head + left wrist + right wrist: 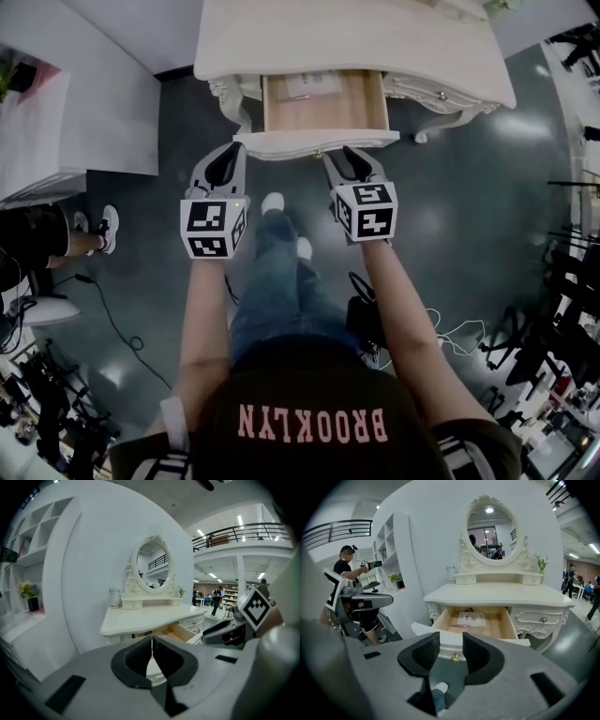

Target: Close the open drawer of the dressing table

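White drawer [323, 112] is sitting pulled out at dressing table [375, 42] centre | left gripper [228, 155] is hovering near its front's left end, jaws pressed together | right gripper [342, 155] is hovering near the middle, jaws spread, pinching nothing | closing push is remaining entirely.

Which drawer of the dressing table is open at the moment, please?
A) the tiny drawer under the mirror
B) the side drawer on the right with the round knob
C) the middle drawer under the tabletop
C: the middle drawer is pulled out, showing its wooden inside with a paper lying in it, while the side drawer sits flush.
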A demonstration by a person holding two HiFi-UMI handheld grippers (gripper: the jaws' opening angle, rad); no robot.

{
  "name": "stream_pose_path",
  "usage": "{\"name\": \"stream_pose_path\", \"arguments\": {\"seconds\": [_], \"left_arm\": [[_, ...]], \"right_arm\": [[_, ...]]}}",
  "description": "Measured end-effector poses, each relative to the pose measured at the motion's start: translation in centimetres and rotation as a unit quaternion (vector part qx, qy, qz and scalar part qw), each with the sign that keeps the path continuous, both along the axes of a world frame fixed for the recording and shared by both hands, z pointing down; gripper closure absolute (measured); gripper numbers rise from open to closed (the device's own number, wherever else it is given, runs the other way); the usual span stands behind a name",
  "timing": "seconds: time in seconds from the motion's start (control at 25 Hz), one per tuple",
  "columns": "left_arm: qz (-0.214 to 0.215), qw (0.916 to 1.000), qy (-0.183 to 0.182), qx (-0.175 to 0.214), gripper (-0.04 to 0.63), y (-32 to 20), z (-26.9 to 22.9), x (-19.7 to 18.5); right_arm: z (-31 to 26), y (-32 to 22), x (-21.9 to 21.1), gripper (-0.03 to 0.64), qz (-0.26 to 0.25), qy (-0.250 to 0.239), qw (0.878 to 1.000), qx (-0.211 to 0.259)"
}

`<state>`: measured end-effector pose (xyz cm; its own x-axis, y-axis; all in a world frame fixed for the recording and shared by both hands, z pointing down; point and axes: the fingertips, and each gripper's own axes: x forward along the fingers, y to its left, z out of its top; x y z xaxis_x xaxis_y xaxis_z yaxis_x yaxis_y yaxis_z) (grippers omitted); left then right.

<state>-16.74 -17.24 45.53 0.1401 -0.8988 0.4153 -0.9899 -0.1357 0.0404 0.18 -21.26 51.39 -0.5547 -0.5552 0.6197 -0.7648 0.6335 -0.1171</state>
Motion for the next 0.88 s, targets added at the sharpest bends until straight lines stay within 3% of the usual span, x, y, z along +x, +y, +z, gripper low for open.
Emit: {"name": "stream_pose_path", "arguments": {"seconds": [0.28, 0.88], "left_arm": [[-0.007, 0.9994, 0.011, -0.033, 0.589, 0.5, 3.7, 0.0], [-0.025, 0.9965, 0.018, -0.077, 0.589, 1.3, 8.1, -0.3]], "right_arm": [[5.4, 0.3, -0.3, 0.479, 0.021, 0.005, 0.998, -0.055], [12.7, 0.0, -0.5, 0.479, 0.058, 0.018, 0.990, -0.123]]}}
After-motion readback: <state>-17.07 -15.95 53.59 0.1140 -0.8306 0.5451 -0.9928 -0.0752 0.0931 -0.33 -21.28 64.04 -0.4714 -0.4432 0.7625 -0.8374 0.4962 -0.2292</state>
